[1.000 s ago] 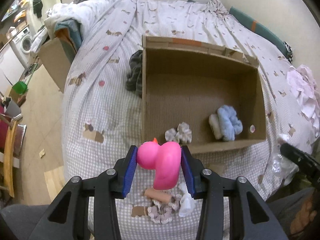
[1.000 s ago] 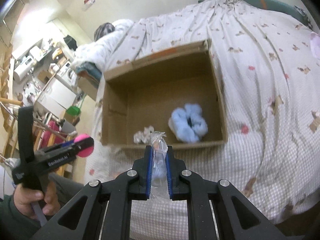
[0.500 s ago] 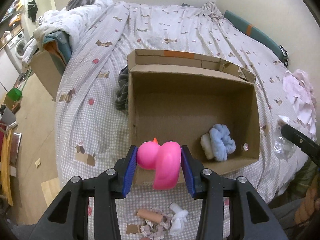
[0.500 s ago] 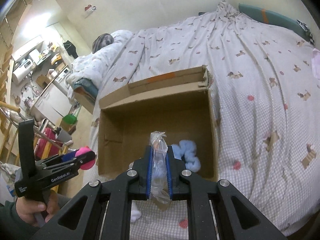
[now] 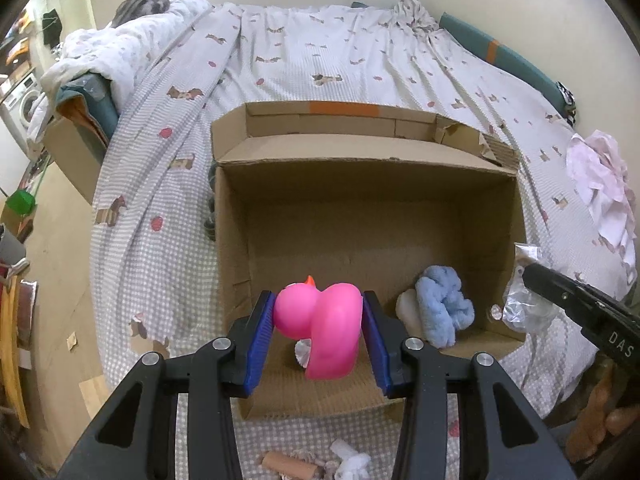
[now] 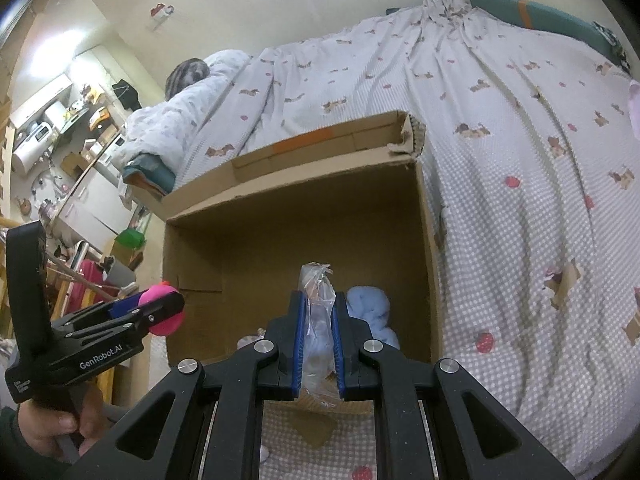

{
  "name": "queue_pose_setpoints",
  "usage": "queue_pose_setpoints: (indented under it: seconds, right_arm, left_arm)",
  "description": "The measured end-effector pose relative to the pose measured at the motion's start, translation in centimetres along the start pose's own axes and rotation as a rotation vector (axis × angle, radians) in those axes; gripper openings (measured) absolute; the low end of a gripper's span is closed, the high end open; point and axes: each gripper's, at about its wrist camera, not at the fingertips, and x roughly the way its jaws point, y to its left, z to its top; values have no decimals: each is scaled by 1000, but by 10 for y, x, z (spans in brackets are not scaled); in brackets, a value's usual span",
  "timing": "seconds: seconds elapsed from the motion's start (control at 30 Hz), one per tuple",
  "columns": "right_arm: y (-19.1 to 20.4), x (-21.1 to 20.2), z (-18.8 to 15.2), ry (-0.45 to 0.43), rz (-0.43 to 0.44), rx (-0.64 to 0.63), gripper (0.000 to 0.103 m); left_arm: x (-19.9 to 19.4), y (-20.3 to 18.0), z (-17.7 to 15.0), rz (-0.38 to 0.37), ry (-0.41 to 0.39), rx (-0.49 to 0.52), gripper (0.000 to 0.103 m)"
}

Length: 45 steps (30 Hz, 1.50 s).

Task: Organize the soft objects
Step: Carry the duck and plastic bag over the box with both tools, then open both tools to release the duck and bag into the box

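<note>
While two claws grip, box (image 5: 360, 216) holds perhaps three soft items.

Home bedroom, bed (image 5: 360, 64) with dog-print cover, rumpled duvet (image 5: 120, 52), washing machine (image 5: 20, 100) beyond

- The cardboard box (image 5: 516, 216) stands open on top; most of its floor is bare, above all the far half and the left side
- A blue fluffy bundle (image 5: 440, 308) with a pale piece touching it fills the near right corner; a small white frill (image 5: 303, 354) lies by the near wall
- A raised flap (image 5: 340, 118) stands behind the far wall
- The bedspread (image 5: 160, 184) left of the box lies free; a dark cloth (image 5: 210, 204) is pressed against the box's left wall
</note>
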Motion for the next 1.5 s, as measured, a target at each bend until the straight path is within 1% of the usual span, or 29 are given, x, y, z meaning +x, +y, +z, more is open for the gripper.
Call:
queue_pose_setpoints:
  seconds: [0.17, 0.5, 0.73, 0.93, 0.97, 1.0, 1.07, 1.13, 1.17, 1.2, 1.3, 1.4, 1.5]
  right_arm:
    - [-3, 18, -3, 29, -10, 7, 14]
    - [-4, 48, -8, 99, -29, 10, 14]
    - [-6, 61, -9, 134, -46, 16, 14]
    - [-5, 69, -8, 154, -59, 21, 14]
    - [-5, 70, -7, 155, -60, 24, 14]
    - [-5, 71, -7, 156, -60, 27, 14]
    - [-6, 72, -7, 156, -63, 31, 14]
    - [-5, 73, -6, 157, -65, 35, 14]
    - [-5, 73, -6, 157, -66, 36, 14]
    - [-5, 73, -7, 158, -66, 38, 14]
    - [-5, 74, -7, 157, -68, 40, 14]
    - [-5, 74, -7, 154, -68, 42, 14]
    - [-6, 73, -7, 150, -66, 43, 14]
  left_arm:
    - [18, -3, -3, -9, 12, 11, 39]
    - [48, 0, -9, -15, 50, -4, 40]
    - [56, -3, -14, -20, 74, -1, 40]
    - [57, -6, -17, -22, 73, 16, 40]
    - [57, -6, -17, -21, 74, 16, 42]
    - [57, -6, -18, -21, 75, 17, 49]
    - [56, -7, -17, -24, 73, 17, 56]
    - [55, -9, -17, -20, 69, 24, 58]
    - [55, -9, -18, -15, 67, 28, 63]
    - [54, -10, -18, -11, 65, 30, 70]
    - [51, -13, -18, -19, 57, 30, 80]
    - [47, -14, -17, -15, 46, 39, 87]
    - [45, -17, -17, -12, 45, 41, 88]
